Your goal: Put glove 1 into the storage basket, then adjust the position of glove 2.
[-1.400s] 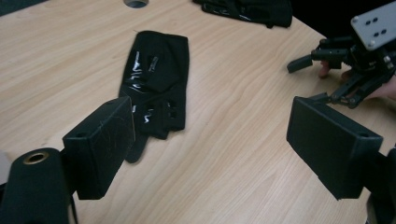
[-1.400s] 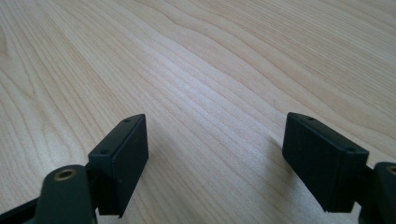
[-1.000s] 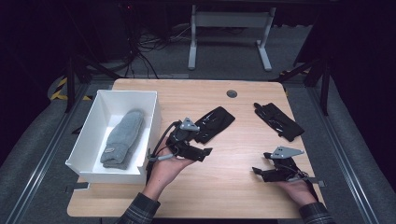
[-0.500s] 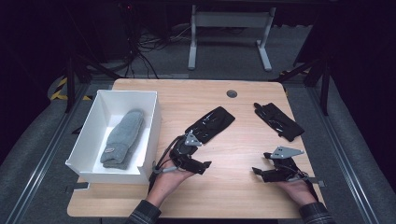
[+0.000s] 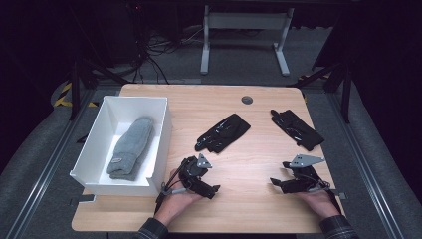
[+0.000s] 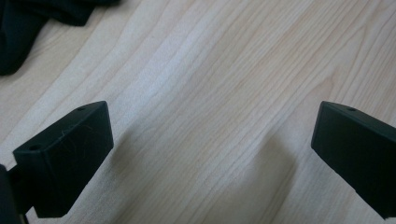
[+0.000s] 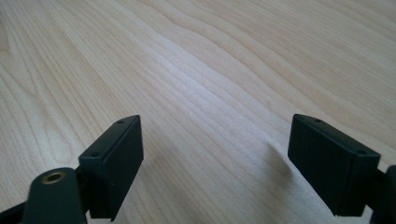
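Observation:
My left gripper [image 5: 205, 182] rests low over the wood near the table's front, just right of the white box [image 5: 160, 130]. Its jaws have just been opening and stand open with bare wood between them [image 6: 210, 149]. A black glove [image 5: 224, 133] lies on the table beyond it; its edge shows at the top left of the left gripper view [image 6: 23, 32]. A second black glove [image 5: 296, 128] lies at the back right. My right gripper [image 5: 279, 175] sits at the front right, open over bare wood [image 7: 215, 163]. A grey knitted item [image 5: 132, 147] lies in the box.
The wooden table [image 5: 249, 214] has a round grommet [image 5: 247, 100] near its far edge. The white box stands along the left side and overhangs the left edge. Beyond the table are a desk frame and cables on the dark floor.
My left gripper has drawn back from the near end of the middle black glove toward the front edge and sunk to the table, its jaws wider. The right gripper has stayed put.

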